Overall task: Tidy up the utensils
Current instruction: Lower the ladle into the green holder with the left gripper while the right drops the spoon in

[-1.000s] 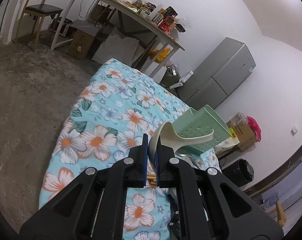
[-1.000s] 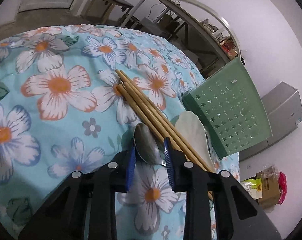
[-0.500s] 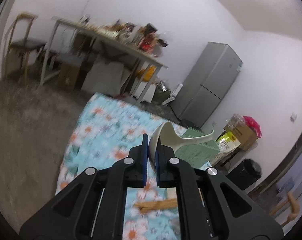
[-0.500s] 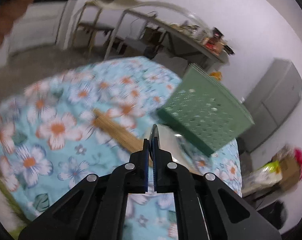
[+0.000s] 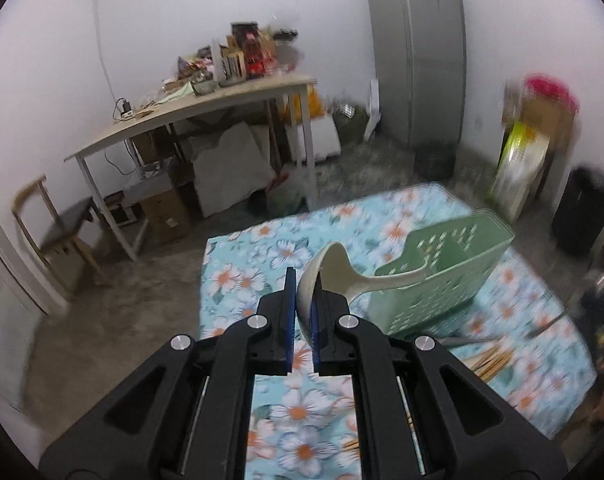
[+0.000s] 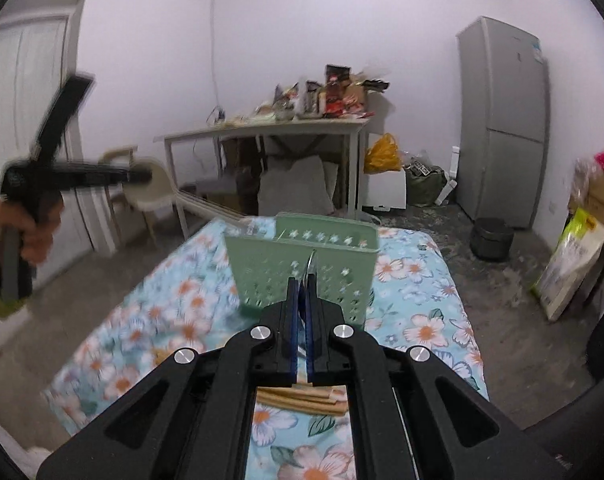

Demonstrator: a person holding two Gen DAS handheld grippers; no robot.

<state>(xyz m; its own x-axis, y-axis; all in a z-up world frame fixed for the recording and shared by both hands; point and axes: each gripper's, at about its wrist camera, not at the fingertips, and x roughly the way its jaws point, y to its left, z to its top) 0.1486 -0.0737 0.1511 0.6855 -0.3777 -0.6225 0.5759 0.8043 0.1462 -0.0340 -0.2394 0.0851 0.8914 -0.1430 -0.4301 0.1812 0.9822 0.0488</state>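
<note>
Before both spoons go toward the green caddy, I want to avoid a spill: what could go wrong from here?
1. The left gripper pinches the cream spoon by its bowl edge, the long handle sticking out sideways; it could pivot or slip.
2. The right gripper holds the metal spoon on a thin edge, so it might twist loose.
3. The green caddy stands on the soft floral cloth; a nudge could tip it.

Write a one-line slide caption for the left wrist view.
Left hand-held gripper holds a cream spoon by its bowl above the floral cloth, near the green basket.
</note>
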